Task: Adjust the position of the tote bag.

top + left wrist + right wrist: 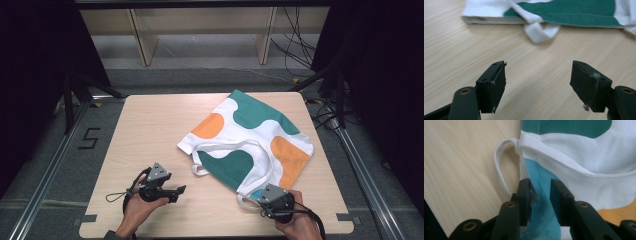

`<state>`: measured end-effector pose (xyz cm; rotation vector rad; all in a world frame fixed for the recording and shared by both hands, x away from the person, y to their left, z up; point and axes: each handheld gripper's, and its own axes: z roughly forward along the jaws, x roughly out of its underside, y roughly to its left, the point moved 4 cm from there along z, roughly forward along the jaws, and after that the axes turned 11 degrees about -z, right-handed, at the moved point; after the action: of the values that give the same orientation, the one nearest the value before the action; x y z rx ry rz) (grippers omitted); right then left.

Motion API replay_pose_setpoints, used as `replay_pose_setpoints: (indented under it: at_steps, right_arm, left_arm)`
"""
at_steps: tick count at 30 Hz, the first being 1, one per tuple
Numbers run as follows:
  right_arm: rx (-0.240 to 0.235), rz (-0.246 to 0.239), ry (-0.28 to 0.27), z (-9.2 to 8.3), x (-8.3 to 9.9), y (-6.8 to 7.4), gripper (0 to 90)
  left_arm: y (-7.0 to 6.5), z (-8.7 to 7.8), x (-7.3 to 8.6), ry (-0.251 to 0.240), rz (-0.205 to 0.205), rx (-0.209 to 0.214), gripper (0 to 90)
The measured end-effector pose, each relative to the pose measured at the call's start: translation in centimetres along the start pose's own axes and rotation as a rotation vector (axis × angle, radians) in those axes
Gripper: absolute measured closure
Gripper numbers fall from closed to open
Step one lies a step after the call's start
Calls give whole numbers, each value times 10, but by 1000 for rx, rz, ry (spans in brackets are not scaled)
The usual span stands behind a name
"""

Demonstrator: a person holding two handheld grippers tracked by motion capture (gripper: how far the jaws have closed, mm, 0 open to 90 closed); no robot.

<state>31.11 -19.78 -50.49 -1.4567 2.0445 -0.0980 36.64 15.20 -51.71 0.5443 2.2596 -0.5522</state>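
Observation:
A white tote bag [250,135] with green and orange patches lies flat on the right half of the wooden table [150,125], its handles toward me. My right gripper [258,198] sits at the bag's near corner. In the right gripper view its jaws [541,187] stand a narrow gap apart, with the bag's teal lower edge [542,202] between them and a white handle loop [500,170] to their left. My left gripper [181,190] rests low over bare wood, open wide. Its own view [537,77] has nothing between the jaws; the bag's edge [574,12] and a handle loop [539,32] lie ahead.
Bare tabletop stretches across the left half and along the front edge [210,227]. Beyond the table's far edge stand wooden shelf legs [142,45] and loose cables [300,50] on the floor. Metal rails [45,170] run along both sides.

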Motion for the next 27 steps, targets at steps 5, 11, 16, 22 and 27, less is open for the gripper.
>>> replay_pose_setpoints:
  at_steps: [5,11,16,22,27]
  right_arm:
    - [17,-9,-1,-7,17,-5,883]
    - [42,152,-31,-23,46,-26,887]
    - [89,202,-72,-33,67,-46,887]
    - [117,213,-95,-38,71,-55,889]
    - [123,225,-102,-39,70,-56,889]
  left_arm:
    - [14,-3,-2,-26,-40,-53,277]
    - [19,-1,-4,-21,-12,-95,280]
    - [11,19,-10,10,48,-128,294]
    - [1,41,-18,17,101,-149,317]
    - [-4,55,-23,21,91,-154,328]
